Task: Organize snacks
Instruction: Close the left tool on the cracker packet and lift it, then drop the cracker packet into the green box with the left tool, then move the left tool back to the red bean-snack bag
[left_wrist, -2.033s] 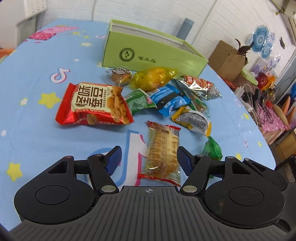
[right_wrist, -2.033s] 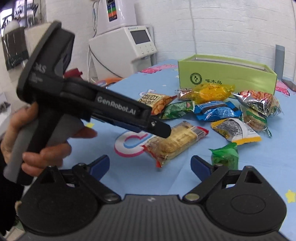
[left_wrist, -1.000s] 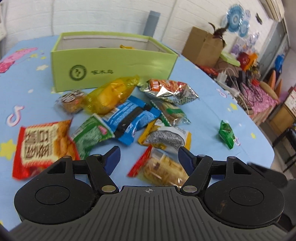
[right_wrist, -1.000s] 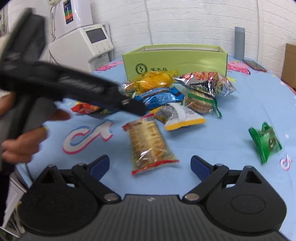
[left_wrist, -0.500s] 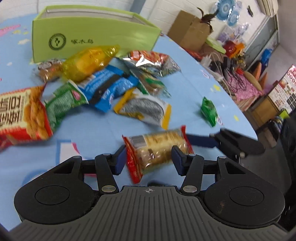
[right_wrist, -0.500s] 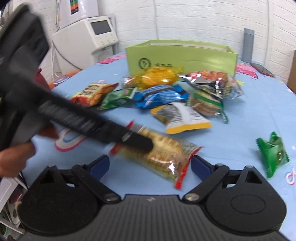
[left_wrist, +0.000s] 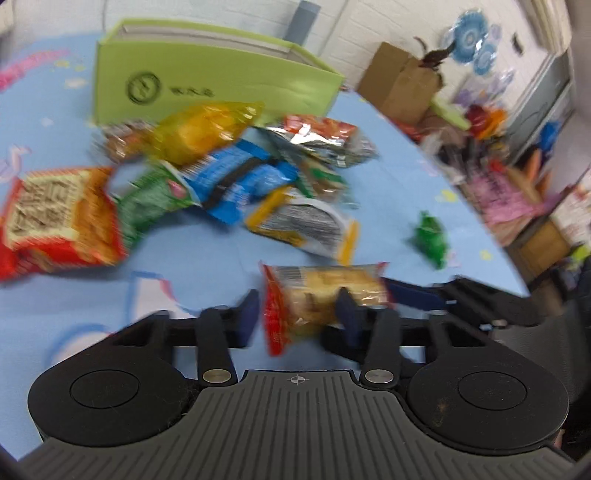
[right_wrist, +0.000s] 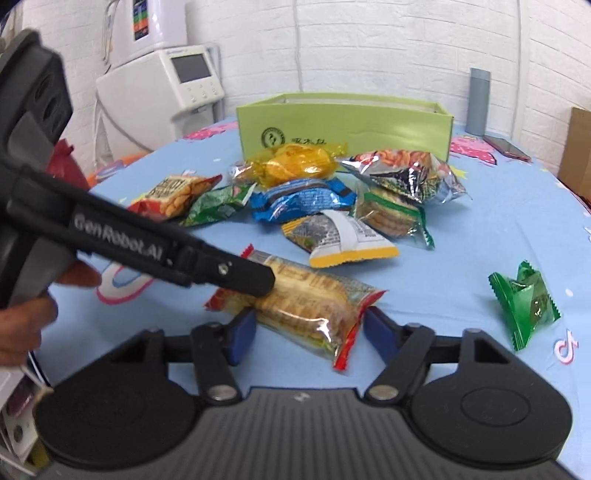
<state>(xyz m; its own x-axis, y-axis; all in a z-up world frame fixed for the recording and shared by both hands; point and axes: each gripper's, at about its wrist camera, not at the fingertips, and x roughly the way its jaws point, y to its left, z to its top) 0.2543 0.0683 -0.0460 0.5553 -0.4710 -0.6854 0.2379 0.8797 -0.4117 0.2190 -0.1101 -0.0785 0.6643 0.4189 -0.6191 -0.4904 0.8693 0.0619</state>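
Your left gripper has been closing its jaws on the cracker pack, which lies between them; the blur hides whether the pads press it. Your right gripper has also been closing, its pads flanking the pack's other end without touching. The pack lies on the blue cloth, nearest you in front of the green box. Other snacks lie between pack and box. Behind the box stands a white brick wall; left of it, a white machine.
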